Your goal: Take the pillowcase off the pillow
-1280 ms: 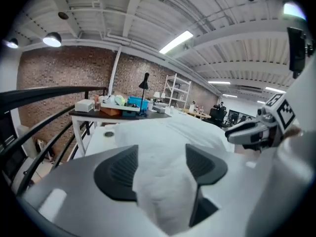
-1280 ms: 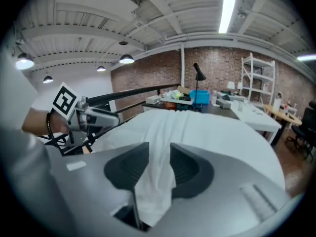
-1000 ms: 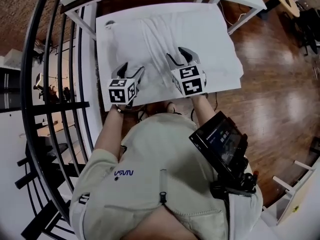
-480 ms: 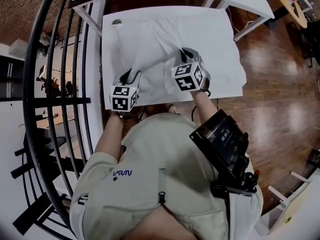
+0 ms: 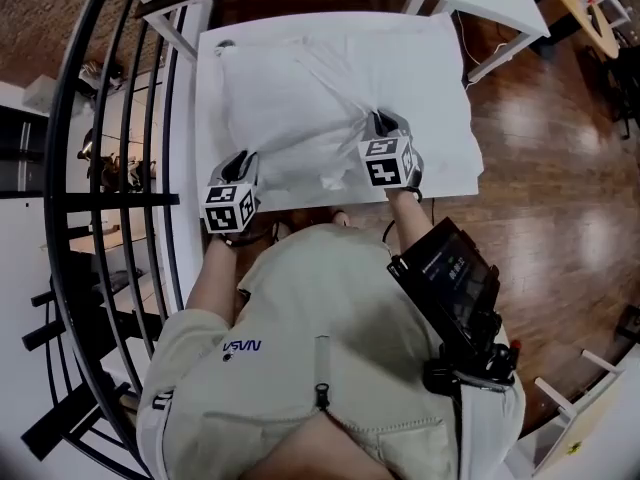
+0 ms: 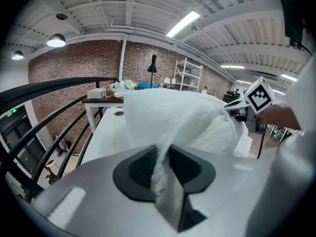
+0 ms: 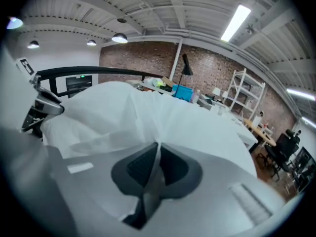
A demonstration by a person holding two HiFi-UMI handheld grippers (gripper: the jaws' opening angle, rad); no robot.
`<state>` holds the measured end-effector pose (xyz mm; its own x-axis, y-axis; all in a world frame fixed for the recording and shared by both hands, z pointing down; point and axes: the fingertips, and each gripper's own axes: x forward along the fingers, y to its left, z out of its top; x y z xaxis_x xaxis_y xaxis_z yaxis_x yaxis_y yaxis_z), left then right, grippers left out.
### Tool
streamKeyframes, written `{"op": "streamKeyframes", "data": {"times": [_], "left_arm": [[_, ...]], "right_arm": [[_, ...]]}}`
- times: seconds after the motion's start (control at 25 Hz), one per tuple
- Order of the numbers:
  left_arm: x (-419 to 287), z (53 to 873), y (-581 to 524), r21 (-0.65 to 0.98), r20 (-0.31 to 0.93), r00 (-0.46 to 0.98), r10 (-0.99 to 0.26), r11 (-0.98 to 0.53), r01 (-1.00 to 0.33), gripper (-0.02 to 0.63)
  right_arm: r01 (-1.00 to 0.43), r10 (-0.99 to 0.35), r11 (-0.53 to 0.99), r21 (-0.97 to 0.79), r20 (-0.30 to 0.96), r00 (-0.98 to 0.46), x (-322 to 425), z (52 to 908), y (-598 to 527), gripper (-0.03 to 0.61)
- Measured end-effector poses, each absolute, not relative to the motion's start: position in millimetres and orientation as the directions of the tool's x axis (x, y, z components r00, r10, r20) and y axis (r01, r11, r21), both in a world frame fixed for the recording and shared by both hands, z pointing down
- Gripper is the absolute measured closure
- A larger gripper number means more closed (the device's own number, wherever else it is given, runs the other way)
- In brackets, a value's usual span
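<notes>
The person leans over the near edge of the white desk (image 5: 445, 63) with both forearms stretched forward and the tools angled down at the bedding. The left tool (image 5: 243, 158) sits at the near left corner of the pillowcase (image 5: 300, 88). Its jaws have just been closing, and a bunched fold of the white cloth is pinched between them. The right tool (image 5: 384, 120) is further in along the right side, and its jaws are closed tight on a thin pleat of the same cloth, which fans out from the pinch. Each tool carries a cube with black-and-white square markers.

The shirt has a small blue print (image 5: 246, 346) that reads NASA, seen upside down. A black device with a screen (image 5: 447, 273) hangs at the right hip, and its text is too small to read.

The pillowcase lies puffed up across the desk between and beyond the two tools. From the left tool's side, the quilted pillow (image 6: 219, 132) shows inside it.
</notes>
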<state>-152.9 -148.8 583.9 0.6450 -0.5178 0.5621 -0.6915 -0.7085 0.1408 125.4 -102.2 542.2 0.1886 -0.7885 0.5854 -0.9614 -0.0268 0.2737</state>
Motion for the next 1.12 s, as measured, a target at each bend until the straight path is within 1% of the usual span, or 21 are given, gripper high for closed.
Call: {"op": "streamKeyframes", "data": {"times": [0.16, 0.36, 0.4, 0.56, 0.72, 0.8, 0.84, 0.96, 1.0, 1.12], "left_arm": [[-150, 588, -148, 0.147, 0.537, 0.634, -0.556, -0.679, -0.719, 0.515], [-155, 567, -140, 0.162, 0.481, 0.636, -0.603, -0.652, -0.741, 0.478], [-155, 558, -138, 0.162, 0.465, 0.641, -0.61, -0.654, -0.739, 0.468], [-151, 526, -143, 0.122, 0.414, 0.663, -0.624, -0.683, -0.72, 0.465], [-128, 482, -181, 0.108, 0.325, 0.707, -0.628, -0.718, -0.688, 0.45], [-110, 470, -207, 0.095, 0.306, 0.73, -0.612, -0.743, -0.663, 0.436], [-101, 467, -221, 0.086, 0.309, 0.735, -0.603, -0.752, -0.653, 0.422], [-68, 477, -255, 0.099, 0.373, 0.75, -0.545, -0.781, -0.617, 0.315], [-57, 486, -262, 0.111, 0.409, 0.754, -0.514, -0.792, -0.601, 0.291], [-33, 523, -268, 0.121, 0.525, 0.737, -0.426, -0.82, -0.56, 0.301]], "right_arm": [[-0.955, -0.813, 0.022, 0.297, 0.562, 0.156, 122, 549, -99, 0.569], [-0.963, -0.842, 0.048, 0.266, 0.53, 0.104, 117, 548, -96, 0.569], [-0.965, -0.847, 0.045, 0.26, 0.521, 0.101, 118, 547, -95, 0.569], [-0.968, -0.857, 0.03, 0.249, 0.505, 0.103, 120, 544, -96, 0.568], [-0.966, -0.853, 0.02, 0.257, 0.509, 0.117, 120, 543, -101, 0.568], [-0.968, -0.845, 0.016, 0.249, 0.522, 0.12, 119, 545, -101, 0.568], [-0.97, -0.838, 0.016, 0.242, 0.532, 0.119, 118, 546, -100, 0.568], [-0.975, -0.815, 0.01, 0.222, 0.566, 0.121, 119, 547, -95, 0.568], [-0.976, -0.812, 0.005, 0.22, 0.57, 0.125, 120, 547, -94, 0.568], [-0.979, -0.813, -0.016, 0.201, 0.567, 0.13, 123, 545, -93, 0.568]]}}
